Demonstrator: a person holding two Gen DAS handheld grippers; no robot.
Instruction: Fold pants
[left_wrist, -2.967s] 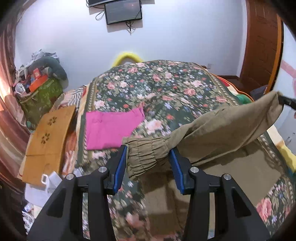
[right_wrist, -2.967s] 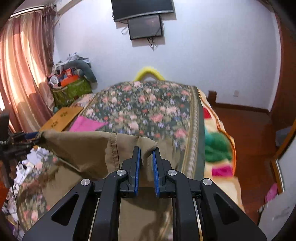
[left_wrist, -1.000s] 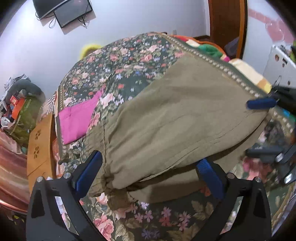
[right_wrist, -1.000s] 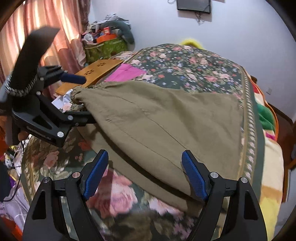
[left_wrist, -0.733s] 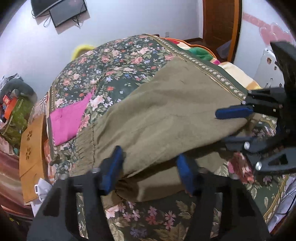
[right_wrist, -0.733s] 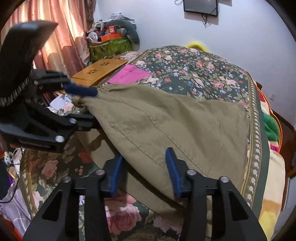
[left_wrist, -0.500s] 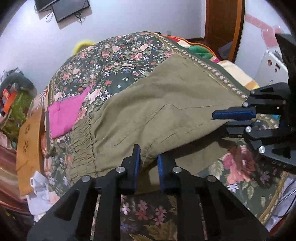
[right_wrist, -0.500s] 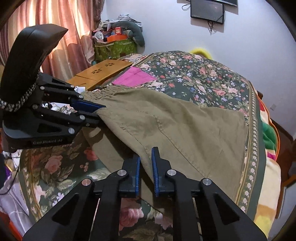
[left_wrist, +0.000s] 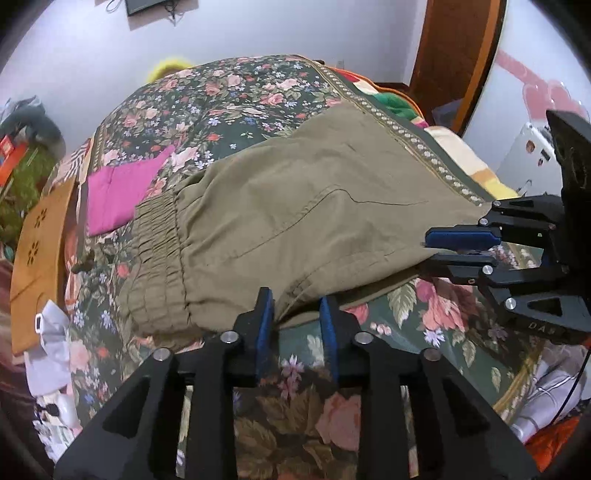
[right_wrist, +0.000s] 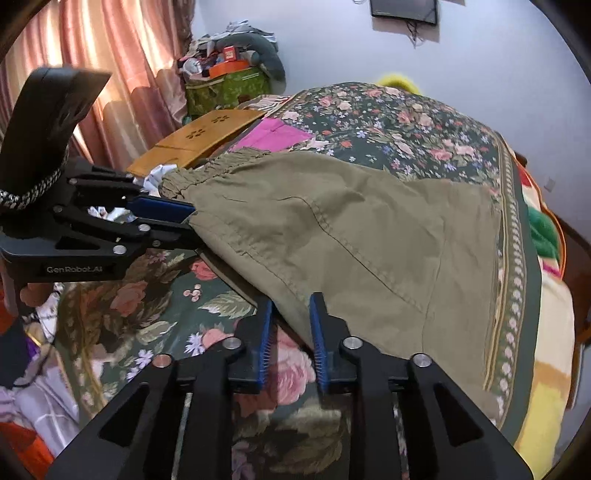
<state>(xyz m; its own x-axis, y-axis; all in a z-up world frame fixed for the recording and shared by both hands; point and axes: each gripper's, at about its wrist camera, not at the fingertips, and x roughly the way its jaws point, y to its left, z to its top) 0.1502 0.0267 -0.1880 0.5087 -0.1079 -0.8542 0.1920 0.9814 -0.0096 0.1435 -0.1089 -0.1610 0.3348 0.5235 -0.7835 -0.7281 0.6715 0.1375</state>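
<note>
Under my fingers spreads a dark green bedspread printed with pink roses (left_wrist: 236, 92), running ahead of them to the white wall. Ahead and to the left of my left fingers lies a flat magenta cloth (left_wrist: 118, 188), and further left a tan wooden board with flower-shaped cutouts (left_wrist: 35, 240). Far ahead of my right fingers, up left, stands a green patterned box piled with clutter (right_wrist: 225, 86) beside pink curtains (right_wrist: 110, 55). A dark screen (right_wrist: 404, 9) hangs on the wall above.
</note>
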